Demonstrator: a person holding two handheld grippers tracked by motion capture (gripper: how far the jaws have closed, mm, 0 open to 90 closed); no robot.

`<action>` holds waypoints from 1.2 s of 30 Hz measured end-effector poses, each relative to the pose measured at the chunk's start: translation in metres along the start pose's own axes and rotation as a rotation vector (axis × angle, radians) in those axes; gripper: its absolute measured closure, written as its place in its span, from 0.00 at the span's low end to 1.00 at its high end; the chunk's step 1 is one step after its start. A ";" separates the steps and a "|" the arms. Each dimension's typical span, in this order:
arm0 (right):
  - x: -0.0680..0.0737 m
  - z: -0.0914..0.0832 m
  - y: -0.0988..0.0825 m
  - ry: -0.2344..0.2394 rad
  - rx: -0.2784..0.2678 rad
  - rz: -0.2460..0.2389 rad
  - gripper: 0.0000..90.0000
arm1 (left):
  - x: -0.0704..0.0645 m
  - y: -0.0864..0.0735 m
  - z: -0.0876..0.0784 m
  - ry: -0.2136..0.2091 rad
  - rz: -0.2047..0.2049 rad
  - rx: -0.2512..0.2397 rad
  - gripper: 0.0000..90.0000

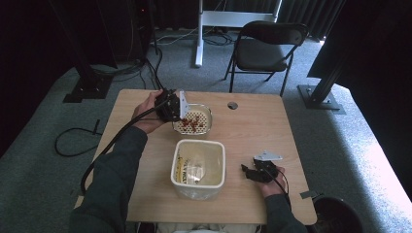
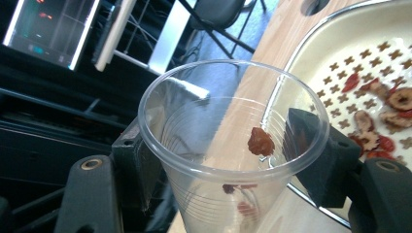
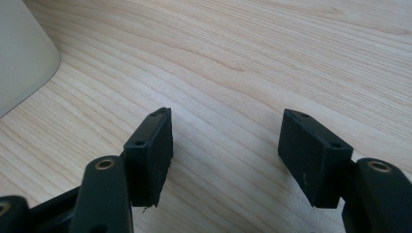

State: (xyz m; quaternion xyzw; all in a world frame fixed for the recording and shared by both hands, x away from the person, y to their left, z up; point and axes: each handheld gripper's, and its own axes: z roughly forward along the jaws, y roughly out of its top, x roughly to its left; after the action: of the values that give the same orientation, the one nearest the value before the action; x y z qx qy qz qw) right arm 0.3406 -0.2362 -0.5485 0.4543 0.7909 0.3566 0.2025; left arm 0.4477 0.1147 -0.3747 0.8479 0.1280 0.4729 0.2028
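My left tongs (image 2: 226, 160) pinch a clear plastic cup (image 2: 228, 141), one black jaw on each side of its ribbed wall just under the rim. The cup is tipped toward the camera on those tongs, so I look into its mouth; one dried red piece (image 2: 261, 141) clings to the inner wall, and a few red bits sit deeper near the bottom. Just beside the cup, to its right in the left gripper view, is a pale strainer bowl (image 2: 311, 43) with cross-shaped holes, holding more dried red fruit (image 2: 384, 114). From the high view my left tongs (image 1: 176, 112) hang at the near-left edge of that strainer bowl (image 1: 208, 114), toward the far side of the table (image 1: 252, 121).

My right tongs (image 3: 226, 145) are spread wide with nothing between the jaws, hovering low over bare wood grain. In the high view they (image 1: 248, 171) sit near the right front of the table, just right of a white square container (image 1: 199, 169), whose rounded corner (image 3: 24, 58) shows at the left in the right gripper view.

Beyond the table stand a folding chair (image 1: 265, 48) and grey carpet (image 1: 340, 141).
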 end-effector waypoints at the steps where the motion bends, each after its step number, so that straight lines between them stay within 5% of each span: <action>1: 0.000 0.000 0.000 0.000 0.000 0.000 0.41 | 0.000 0.000 0.000 0.000 0.000 0.000 0.37; 2: 0.000 0.000 0.000 0.000 0.000 0.000 0.41 | 0.007 -0.002 -0.002 -0.048 -0.077 -0.021 0.37; 5: 0.000 0.000 0.000 0.001 0.000 0.001 0.41 | 0.019 -0.005 -0.004 -0.121 -0.178 -0.052 0.38; 14: 0.000 0.000 0.000 0.000 0.000 0.001 0.41 | 0.036 -0.012 -0.006 -0.242 -0.349 -0.100 0.38; 26: 0.000 0.000 0.000 -0.001 0.000 0.002 0.41 | 0.038 -0.020 -0.016 -0.287 -0.452 -0.171 0.38; 36: 0.000 0.000 0.000 -0.001 0.001 0.002 0.41 | 0.039 -0.017 -0.034 -0.325 -0.477 -0.220 0.38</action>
State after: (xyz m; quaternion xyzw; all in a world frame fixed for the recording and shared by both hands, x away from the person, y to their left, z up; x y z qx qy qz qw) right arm 0.3401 -0.2360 -0.5484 0.4554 0.7903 0.3564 0.2024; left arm 0.4382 0.1530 -0.3372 0.8314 0.2373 0.2811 0.4165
